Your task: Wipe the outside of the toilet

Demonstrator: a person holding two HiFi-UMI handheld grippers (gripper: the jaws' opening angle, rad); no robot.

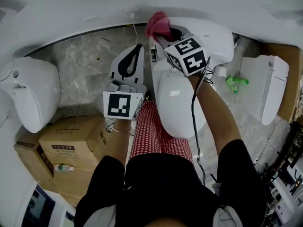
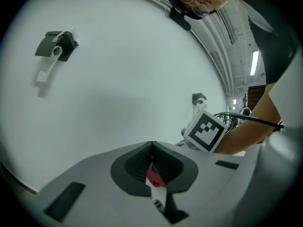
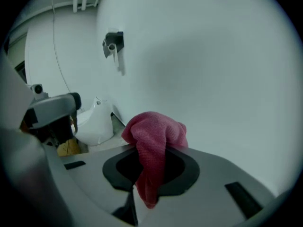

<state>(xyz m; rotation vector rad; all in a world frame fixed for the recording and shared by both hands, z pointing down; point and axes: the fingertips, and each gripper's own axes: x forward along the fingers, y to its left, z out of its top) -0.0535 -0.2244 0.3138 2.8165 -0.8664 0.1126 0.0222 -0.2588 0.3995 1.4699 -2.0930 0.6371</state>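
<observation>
The white toilet (image 1: pixel 180 103) stands below me, its tank (image 1: pixel 218 41) against the white wall. My right gripper (image 1: pixel 163 32) is at the tank's left top edge, shut on a pink cloth (image 1: pixel 157 23) that bunches out past the jaws. In the right gripper view the cloth (image 3: pixel 154 141) hangs over the right gripper (image 3: pixel 150 174), facing bare wall. My left gripper (image 1: pixel 131 63) hangs left of the toilet over the floor, jaws together. In the left gripper view the left gripper (image 2: pixel 151 161) points at the wall, with only a small pink and white scrap at the seam.
Another toilet (image 1: pixel 28 93) stands at the left and a third (image 1: pixel 265 84) at the right. Cardboard boxes (image 1: pixel 71 145) with a small bottle (image 1: pixel 64 168) sit at the lower left. A green object (image 1: pixel 235 82) lies on the marble floor. A grey bracket (image 3: pixel 113 44) is on the wall.
</observation>
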